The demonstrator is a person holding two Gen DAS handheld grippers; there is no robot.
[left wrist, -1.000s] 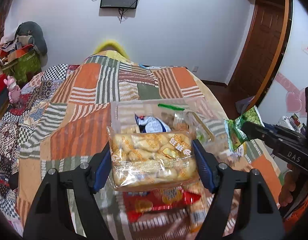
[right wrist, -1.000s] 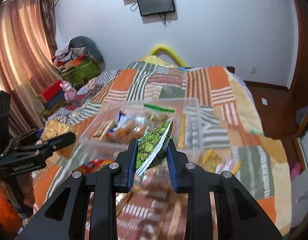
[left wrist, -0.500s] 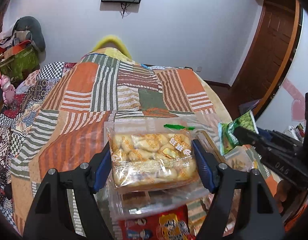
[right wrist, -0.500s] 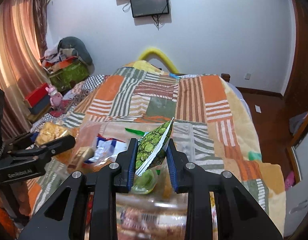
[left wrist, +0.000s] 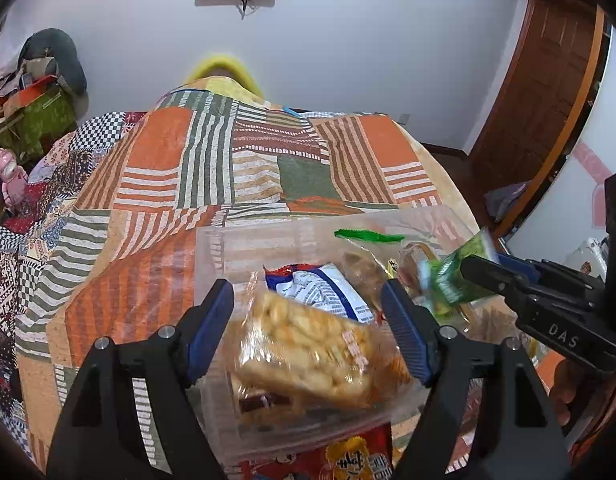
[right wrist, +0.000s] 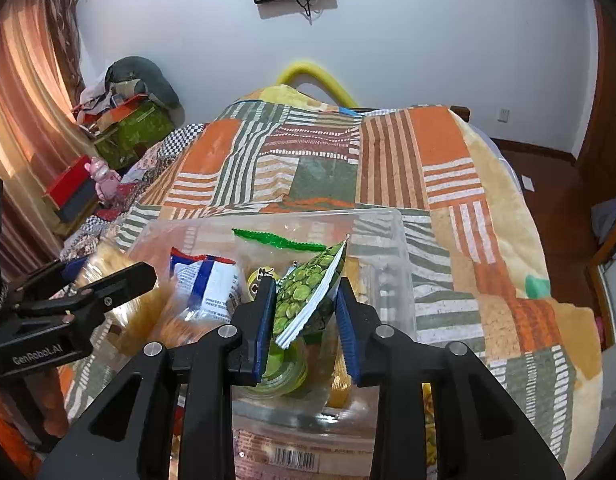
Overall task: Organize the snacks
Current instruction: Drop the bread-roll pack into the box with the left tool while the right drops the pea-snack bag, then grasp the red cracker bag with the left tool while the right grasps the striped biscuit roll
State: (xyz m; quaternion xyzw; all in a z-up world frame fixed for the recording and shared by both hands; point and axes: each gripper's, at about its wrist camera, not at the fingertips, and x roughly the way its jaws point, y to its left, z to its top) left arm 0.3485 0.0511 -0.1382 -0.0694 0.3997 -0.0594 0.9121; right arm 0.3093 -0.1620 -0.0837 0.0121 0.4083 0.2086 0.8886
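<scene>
A clear plastic bin (left wrist: 212, 276) (right wrist: 392, 248) stands on the patchwork bedspread and holds several snack packs. My left gripper (left wrist: 308, 320) is open above the bin; the yellow biscuit pack (left wrist: 308, 356) lies tilted and blurred between its fingers, loose inside the bin. A blue-and-white packet (left wrist: 316, 288) (right wrist: 212, 280) lies behind it. My right gripper (right wrist: 306, 300) is shut on a green pea snack bag (right wrist: 304, 292) and holds it over the bin's right half; it also shows in the left wrist view (left wrist: 452, 280).
A red snack pack (left wrist: 348, 456) lies in front of the bin. A barcode-labelled pack (right wrist: 292, 456) lies under my right gripper. The bedspread (left wrist: 188, 152) stretches behind the bin. Boxes and clutter (right wrist: 124, 120) stand at the far left by the curtain.
My left gripper has opened and let go of the biscuit pack, which dropped into the bin. My right gripper has lowered the pea bag closer over the bin.
</scene>
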